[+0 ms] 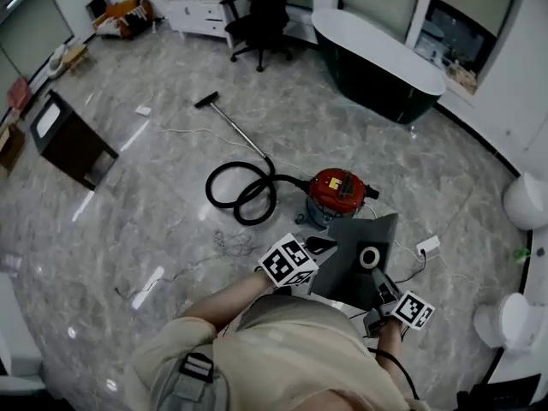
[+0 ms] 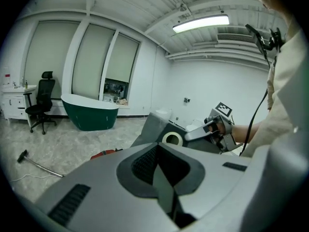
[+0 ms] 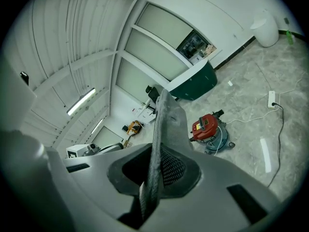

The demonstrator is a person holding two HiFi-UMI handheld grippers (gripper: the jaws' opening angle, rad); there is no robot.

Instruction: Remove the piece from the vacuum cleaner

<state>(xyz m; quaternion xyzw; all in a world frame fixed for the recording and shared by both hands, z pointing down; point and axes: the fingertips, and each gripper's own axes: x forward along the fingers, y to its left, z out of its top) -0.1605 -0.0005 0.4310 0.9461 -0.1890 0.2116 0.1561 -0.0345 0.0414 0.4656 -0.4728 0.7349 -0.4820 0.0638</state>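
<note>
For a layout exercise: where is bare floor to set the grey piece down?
Bare floor lies between the dark cabinet and the hose coil, and between wand and bathtub. Crowded around the red vacuum: tangled cord, power strip.

Bathroom showroom, large open room.
Dark green freestanding bathtub (image 1: 377, 62), white toilets (image 1: 524, 199) along wall, grey marble floor (image 1: 154, 178), office chair (image 1: 261, 11) beside vanity (image 1: 201, 5).

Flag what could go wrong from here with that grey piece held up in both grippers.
1. The left gripper and right gripper pinch only thin edges of the grey piece; it may slip or sag from one of them.
2. Its round opening is uncovered, so any dust inside might spill.
3. The power strip and loose cords lie on the floor close to the person, a possible trip hazard.
</note>
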